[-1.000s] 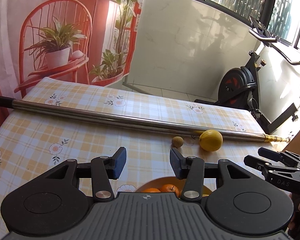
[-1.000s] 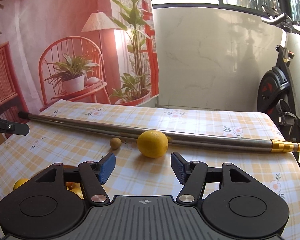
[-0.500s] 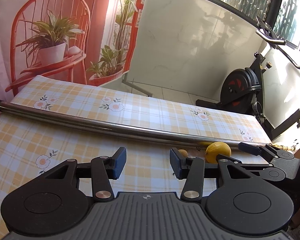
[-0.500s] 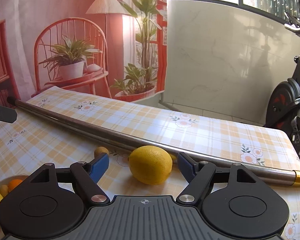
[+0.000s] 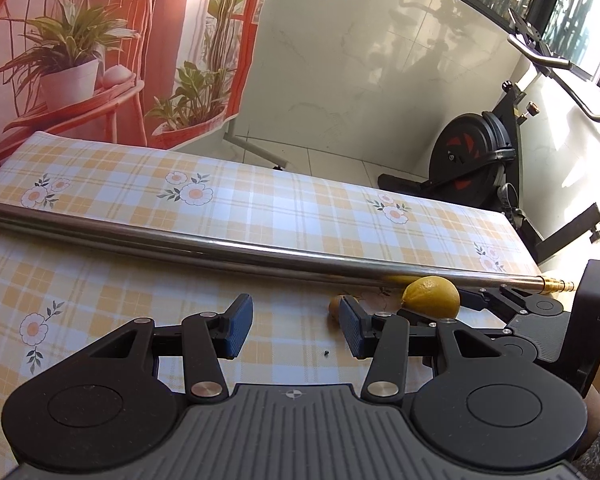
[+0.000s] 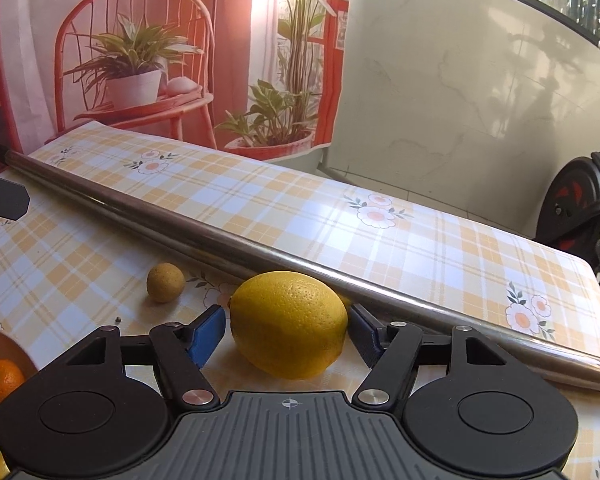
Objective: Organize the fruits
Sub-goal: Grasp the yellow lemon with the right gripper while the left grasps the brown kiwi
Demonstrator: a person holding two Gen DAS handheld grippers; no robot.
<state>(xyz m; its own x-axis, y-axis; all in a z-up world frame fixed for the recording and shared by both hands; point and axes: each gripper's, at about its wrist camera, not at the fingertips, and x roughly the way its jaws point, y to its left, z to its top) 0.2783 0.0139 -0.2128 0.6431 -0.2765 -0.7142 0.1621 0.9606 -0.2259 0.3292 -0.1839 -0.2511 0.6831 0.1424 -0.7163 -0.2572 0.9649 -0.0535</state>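
A yellow lemon (image 6: 288,324) lies on the checked tablecloth against a steel pole (image 6: 220,236). My right gripper (image 6: 288,332) straddles it, one blue pad on each side. The jaws are closing, and narrow gaps still show between the pads and the peel. A small brown round fruit (image 6: 165,288) sits to the lemon's left. In the left wrist view the lemon (image 5: 432,296) and the brown fruit (image 5: 335,307) lie ahead to the right, and the right gripper (image 5: 500,308) reaches in from the right. My left gripper (image 5: 296,332) hovers open over bare cloth.
An orange bowl (image 6: 20,354) holding mandarins (image 6: 0,376) and yellow fruit sits at the lower left of the right wrist view. The steel pole (image 5: 220,248) crosses the whole table. An exercise bike (image 5: 476,160) stands beyond the table's right edge.
The right gripper moved forward and down until the lemon sat between its jaws, which widened and then narrowed. The left gripper advanced too, and the bowl dropped out of its view.
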